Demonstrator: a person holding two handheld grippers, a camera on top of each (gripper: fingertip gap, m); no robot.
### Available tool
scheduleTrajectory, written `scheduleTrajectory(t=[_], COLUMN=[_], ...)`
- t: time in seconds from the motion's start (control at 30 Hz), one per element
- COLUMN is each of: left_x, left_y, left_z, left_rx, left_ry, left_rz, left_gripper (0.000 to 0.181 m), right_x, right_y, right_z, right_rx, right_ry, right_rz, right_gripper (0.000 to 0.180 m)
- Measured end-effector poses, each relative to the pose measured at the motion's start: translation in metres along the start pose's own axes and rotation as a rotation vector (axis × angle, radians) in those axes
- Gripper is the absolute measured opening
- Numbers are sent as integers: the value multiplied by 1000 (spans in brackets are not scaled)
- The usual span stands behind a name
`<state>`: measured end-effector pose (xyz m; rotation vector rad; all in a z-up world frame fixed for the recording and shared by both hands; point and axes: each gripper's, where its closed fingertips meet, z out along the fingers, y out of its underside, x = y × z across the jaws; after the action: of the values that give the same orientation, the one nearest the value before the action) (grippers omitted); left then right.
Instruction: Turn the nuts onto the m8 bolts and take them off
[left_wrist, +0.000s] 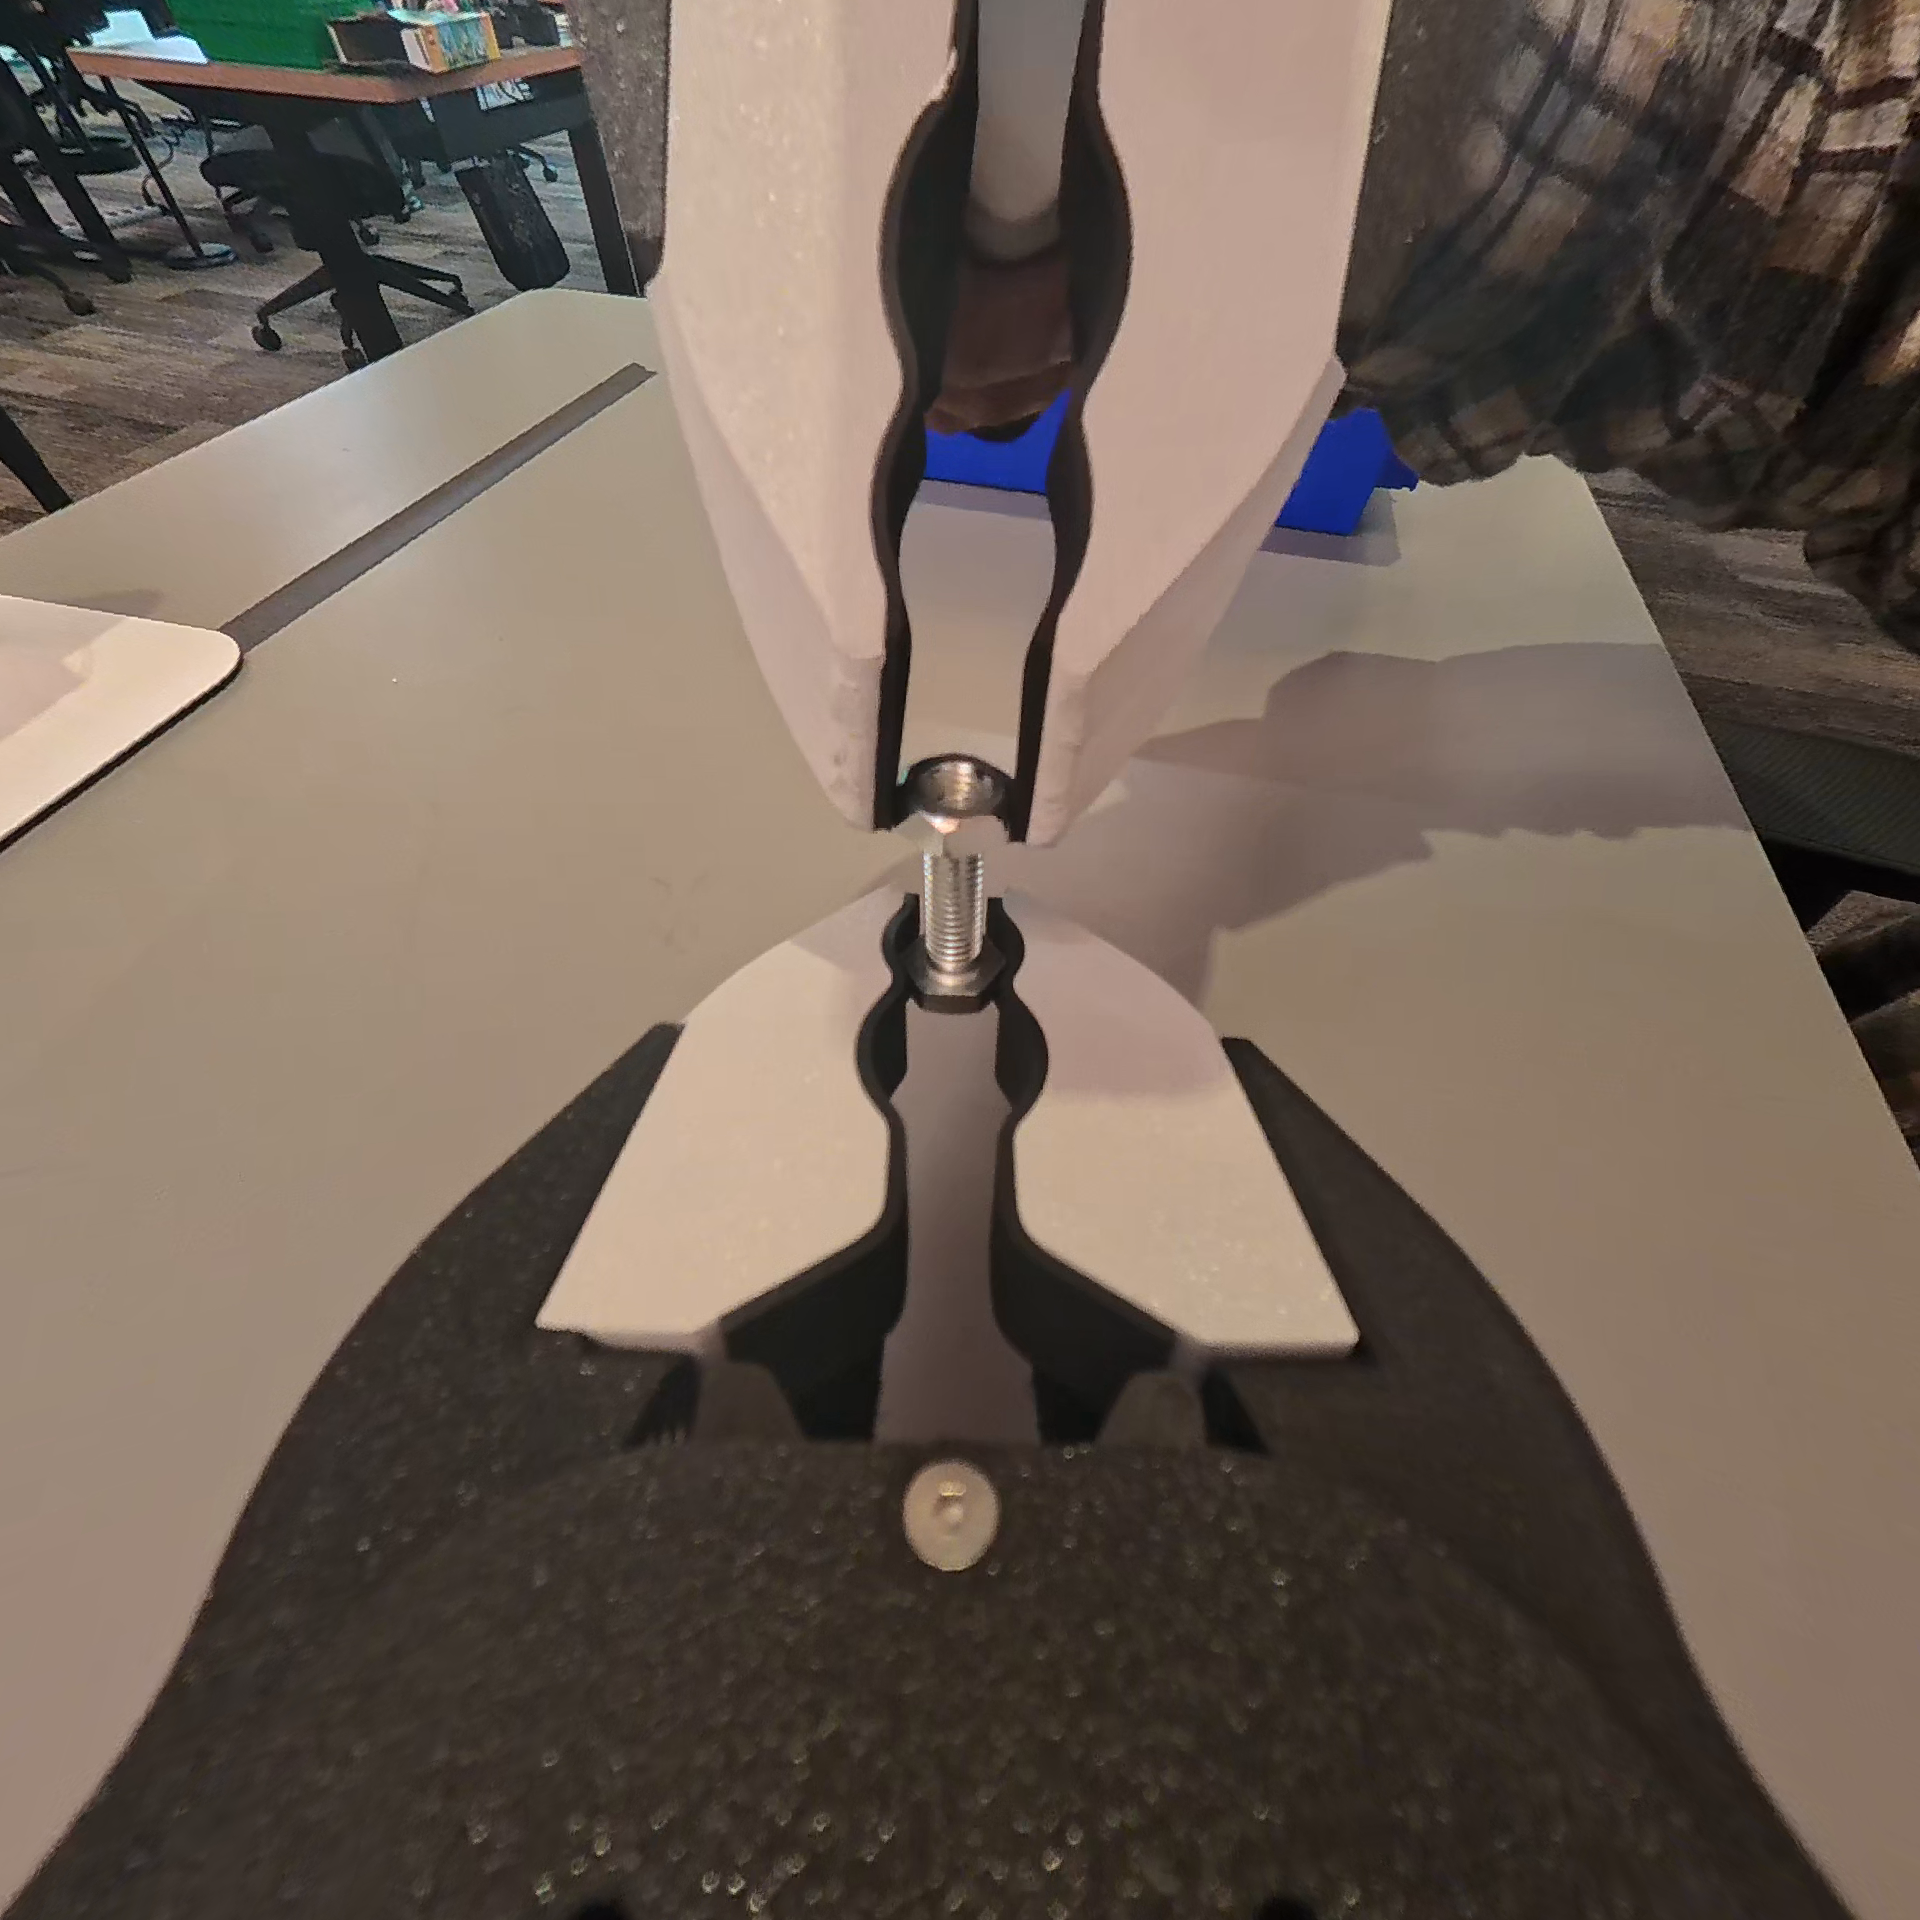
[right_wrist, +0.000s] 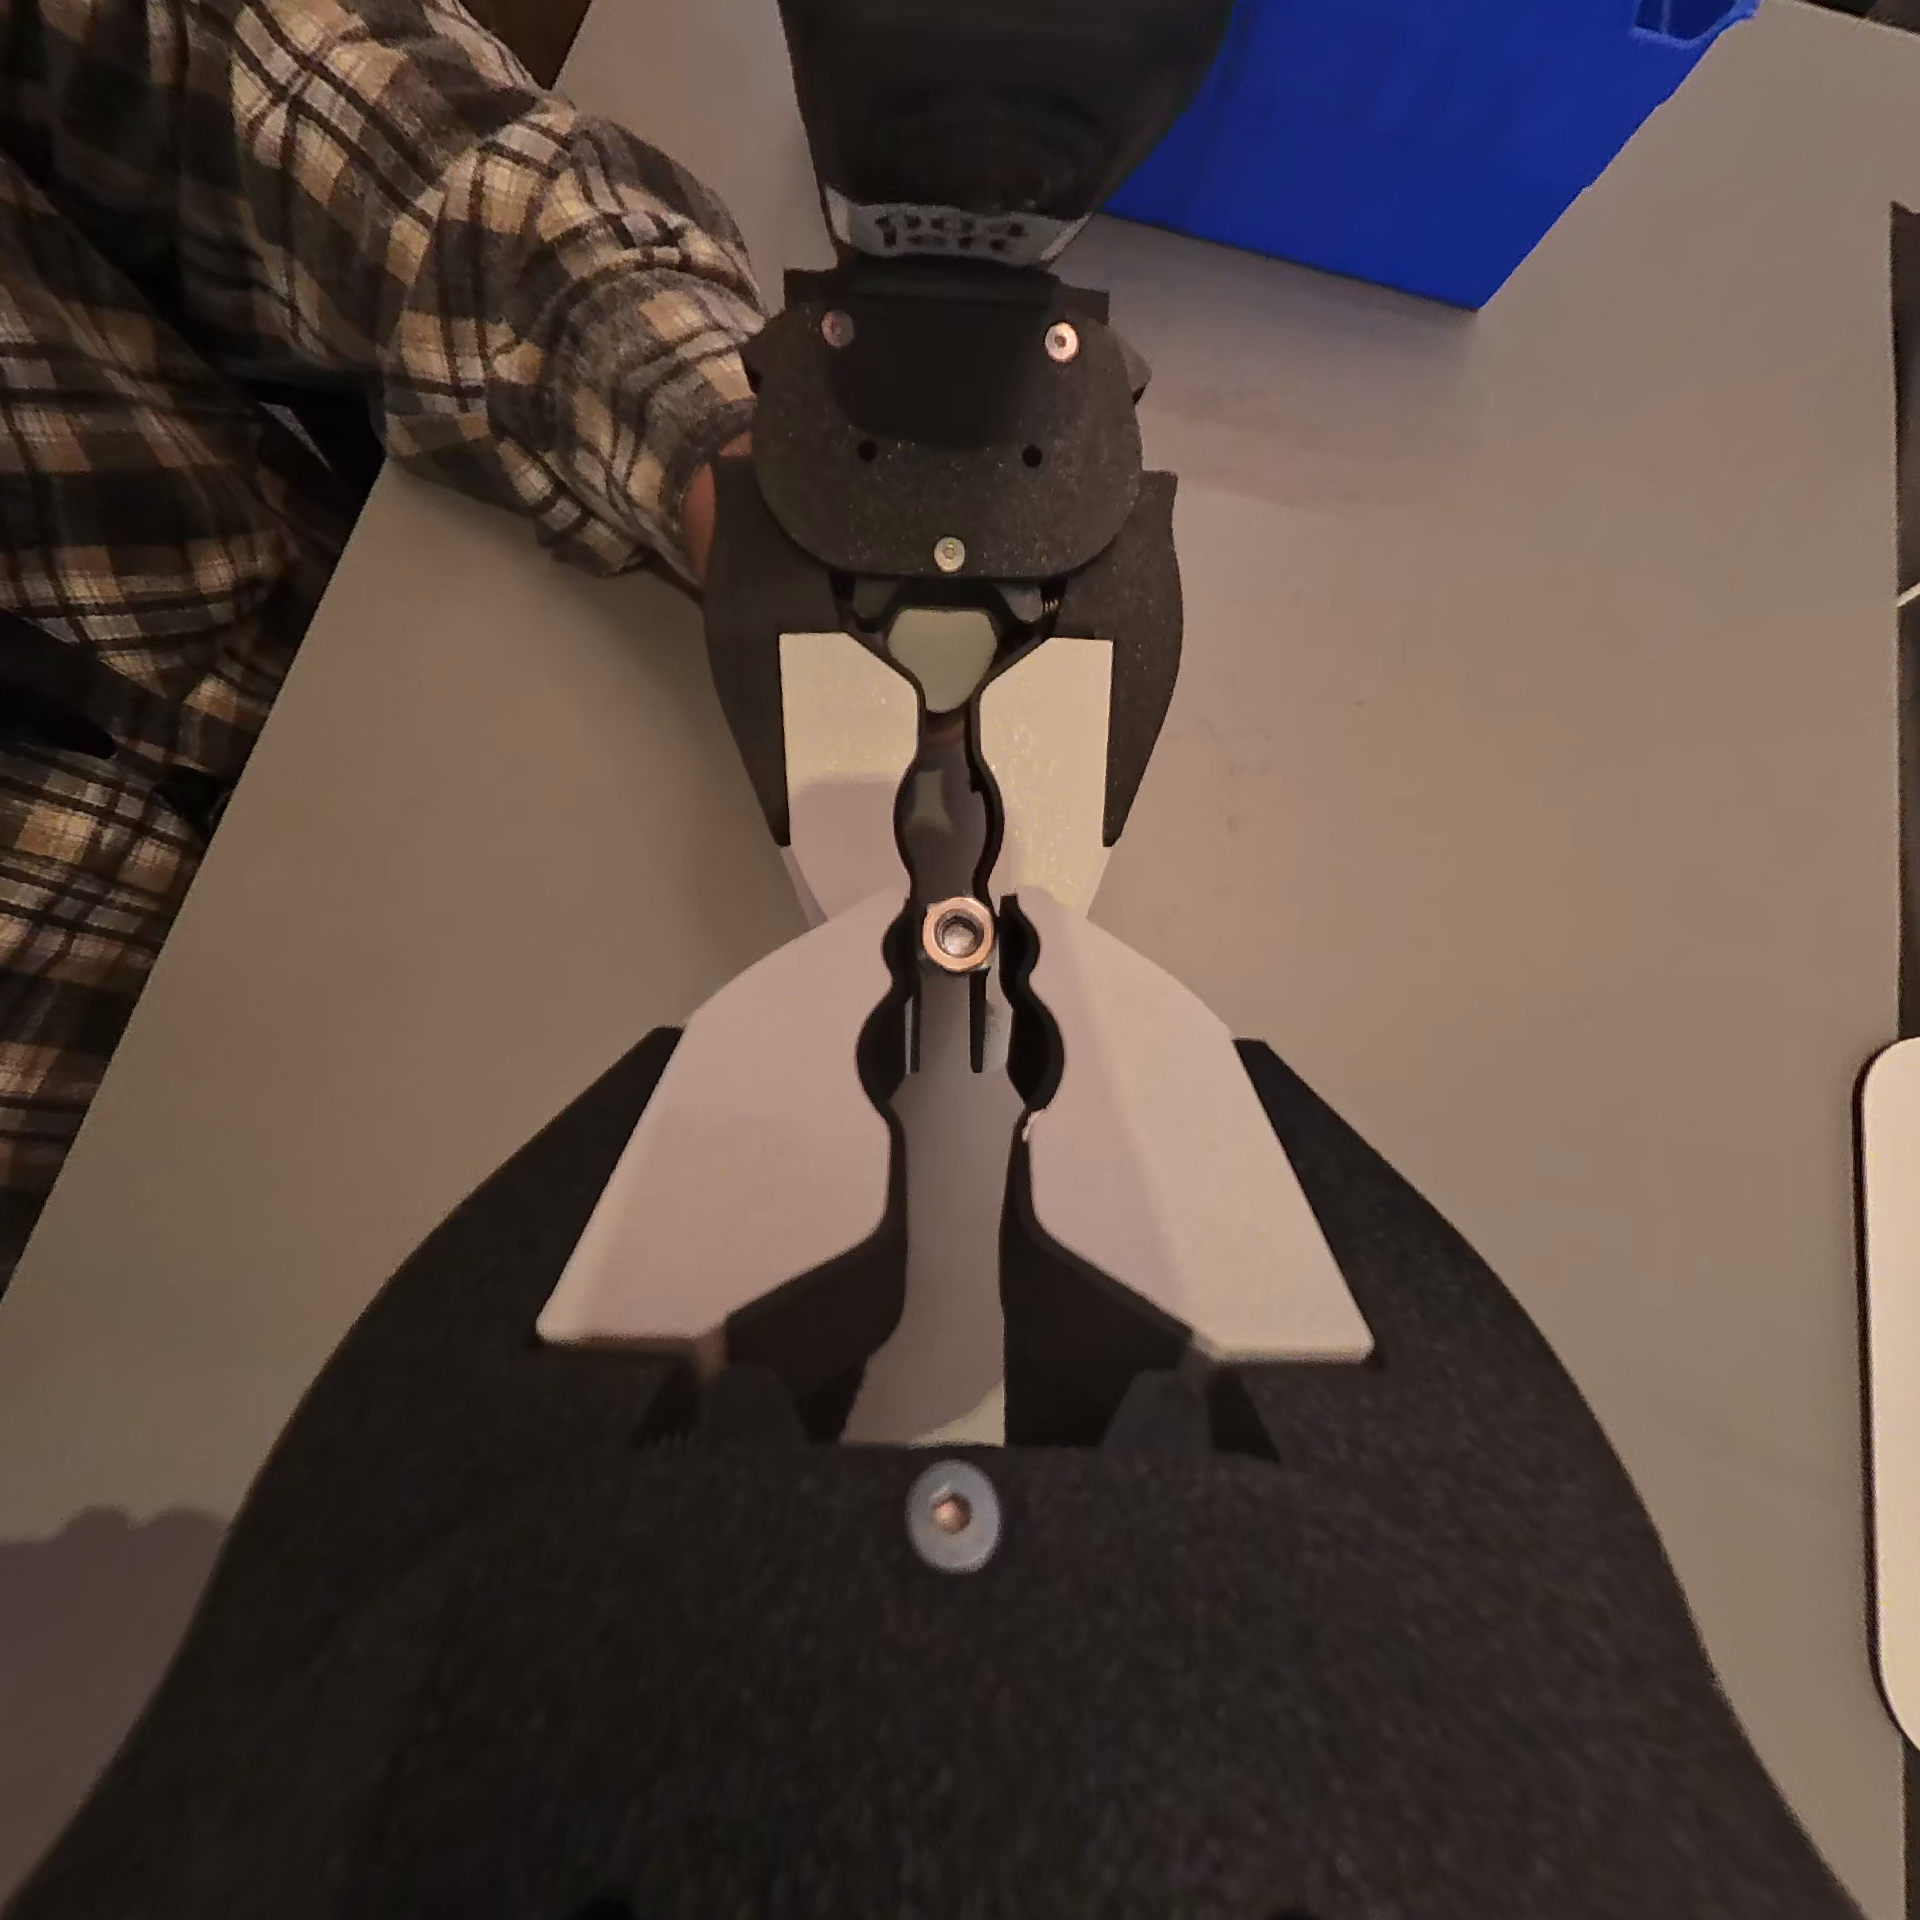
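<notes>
In the left wrist view my left gripper (left_wrist: 956, 940) is shut on the hex head of a silver bolt (left_wrist: 951, 904). Its threaded shaft points away from me, above the grey table (left_wrist: 416, 935). My right gripper (left_wrist: 954, 826) comes in from the top, fingers facing mine, shut on a silver nut (left_wrist: 954, 802). The bolt's tip meets the nut's hole. In the right wrist view my right gripper (right_wrist: 956, 940) holds the nut (right_wrist: 940, 961) face on. The left gripper (right_wrist: 951, 894) lies straight beyond it, and the bolt is hidden behind the nut.
A blue bin (left_wrist: 1340, 478) stands at the table's far end, also in the right wrist view (right_wrist: 1403, 135). A white board (left_wrist: 94, 696) lies at the left edge. A plaid sleeve (right_wrist: 364, 260) reaches in. Office chairs and desks stand beyond the table. Across from one pair of fingers to the other is roughly 5 centimeters.
</notes>
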<state>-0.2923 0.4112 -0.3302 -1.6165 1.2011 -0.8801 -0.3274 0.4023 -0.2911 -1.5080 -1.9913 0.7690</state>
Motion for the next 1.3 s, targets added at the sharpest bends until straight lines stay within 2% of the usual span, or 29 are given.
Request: scheduleTrajectory(t=[1.3], left_x=[0], left_y=[0], left_z=[1], left_rx=[-6], left_ry=[0], left_rz=[-1], left_gripper=[12], right_x=[4], right_y=[1], right_z=[-7], right_rx=[-46], right_ry=[12], right_rz=[-28], right_gripper=[14])
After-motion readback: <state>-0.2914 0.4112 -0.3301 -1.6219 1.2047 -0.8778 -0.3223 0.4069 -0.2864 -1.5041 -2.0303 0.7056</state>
